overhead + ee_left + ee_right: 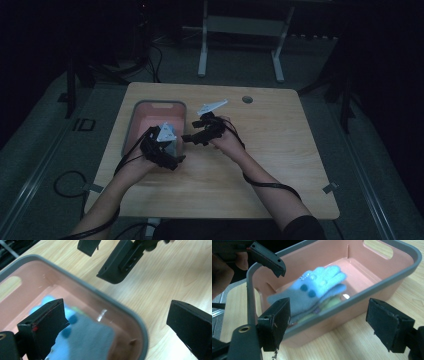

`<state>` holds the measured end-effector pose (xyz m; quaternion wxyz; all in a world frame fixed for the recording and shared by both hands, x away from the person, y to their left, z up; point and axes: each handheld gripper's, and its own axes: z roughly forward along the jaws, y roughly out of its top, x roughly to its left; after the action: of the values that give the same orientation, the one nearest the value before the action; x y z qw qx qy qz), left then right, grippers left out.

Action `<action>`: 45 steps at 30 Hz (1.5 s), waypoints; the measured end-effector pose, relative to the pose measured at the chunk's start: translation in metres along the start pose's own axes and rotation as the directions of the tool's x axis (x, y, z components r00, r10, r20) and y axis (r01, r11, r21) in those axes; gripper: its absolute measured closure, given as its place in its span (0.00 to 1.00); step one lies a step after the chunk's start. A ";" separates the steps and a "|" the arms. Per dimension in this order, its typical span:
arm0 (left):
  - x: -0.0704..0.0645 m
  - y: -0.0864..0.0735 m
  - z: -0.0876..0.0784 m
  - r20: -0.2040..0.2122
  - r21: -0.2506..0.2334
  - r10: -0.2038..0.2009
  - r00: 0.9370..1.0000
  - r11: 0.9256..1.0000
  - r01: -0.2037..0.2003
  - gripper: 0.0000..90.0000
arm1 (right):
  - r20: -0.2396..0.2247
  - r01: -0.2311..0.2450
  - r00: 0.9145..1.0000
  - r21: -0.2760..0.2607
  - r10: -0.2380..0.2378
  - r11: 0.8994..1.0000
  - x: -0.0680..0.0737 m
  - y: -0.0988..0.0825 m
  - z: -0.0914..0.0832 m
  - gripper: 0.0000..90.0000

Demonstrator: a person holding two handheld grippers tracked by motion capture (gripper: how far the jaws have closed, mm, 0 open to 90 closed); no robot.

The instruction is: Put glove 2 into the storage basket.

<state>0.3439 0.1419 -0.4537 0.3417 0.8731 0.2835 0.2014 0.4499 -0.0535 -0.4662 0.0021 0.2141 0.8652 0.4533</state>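
both claws let go, glove already down in the bin

the left gripper (117, 322) has its jaws spread wide with nothing between the pads; just below and ahead of it the blue and grey glove (82, 340) lies loose on the floor of the pink bin (120, 307), clear of both jaws. the right gripper (337, 322) is likewise released and empty, its jaws standing outside the bin's near wall, and beyond them the glove (317, 287) rests on top of something yellowish-green, too hidden to name. in the high view the left gripper (167, 150) hangs over the bin's near corner and the right gripper (197, 132) just beside its rim. judging by this, the drop-in is done; what is left looks like drawing both hands back over the table (270, 150).
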 end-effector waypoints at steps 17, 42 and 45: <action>-0.036 0.011 0.015 0.053 -0.051 0.019 0.998 0.999 -0.016 0.03 | 0.032 0.006 0.999 0.007 -0.006 1.000 -0.007 -0.040 -0.021 0.19; -0.084 0.018 0.042 0.145 -0.084 0.091 0.985 0.993 -0.079 0.03 | 0.057 -0.031 0.998 -0.001 0.031 1.000 -0.015 -0.083 -0.046 0.19; -0.087 0.018 0.045 0.151 -0.083 0.091 0.984 0.993 -0.079 0.03 | 0.055 -0.034 0.998 -0.002 0.034 0.999 -0.015 -0.087 -0.048 0.19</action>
<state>0.3090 0.0543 -0.4860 0.3868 0.8837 0.2107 0.1581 0.4217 -0.1395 -0.5094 0.0183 0.2411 0.8609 0.4477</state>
